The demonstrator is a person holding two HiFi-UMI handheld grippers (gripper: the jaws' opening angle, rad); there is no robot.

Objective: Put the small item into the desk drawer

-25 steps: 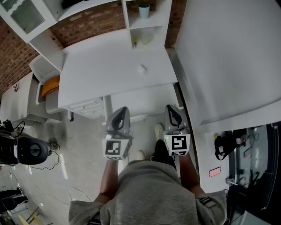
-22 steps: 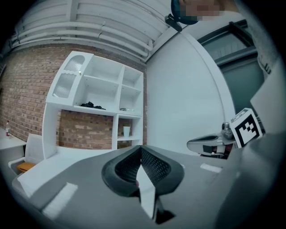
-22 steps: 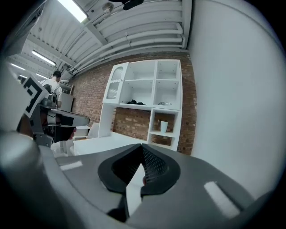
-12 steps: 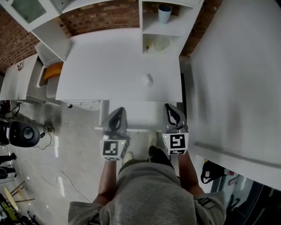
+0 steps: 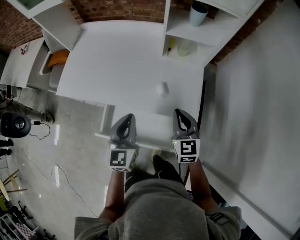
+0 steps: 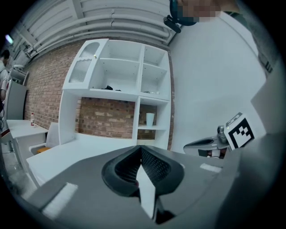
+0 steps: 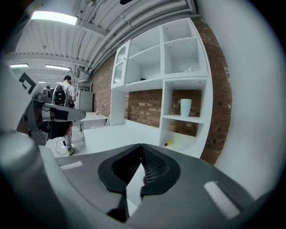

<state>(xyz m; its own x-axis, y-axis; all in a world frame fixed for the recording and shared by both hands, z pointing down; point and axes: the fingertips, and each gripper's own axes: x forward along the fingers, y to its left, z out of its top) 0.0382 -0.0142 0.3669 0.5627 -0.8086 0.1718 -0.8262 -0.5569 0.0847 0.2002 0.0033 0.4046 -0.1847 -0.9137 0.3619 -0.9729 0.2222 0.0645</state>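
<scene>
Approach step, I'm judging: nothing is being carried and the drawer isn't being worked yet. Left gripper [image 5: 126, 119] and right gripper [image 5: 182, 116] are both sitting with jaws together, empty, short of the white desk [image 5: 117, 56]. Small pale item [image 5: 162, 88] is lying on the desktop at 12 o'clock from between them, well apart. Next I'm needing a drawer pull, then jaws spreading over the item. White panel [image 5: 151, 125] under the edge may be the drawer; no handle is showing, and the item is too small to identify.

brick wall [image 5: 117, 8] | white shelving [image 7: 178, 53] | grey floor [image 5: 56, 154] | ceiling lights [image 7: 53, 17]
</scene>
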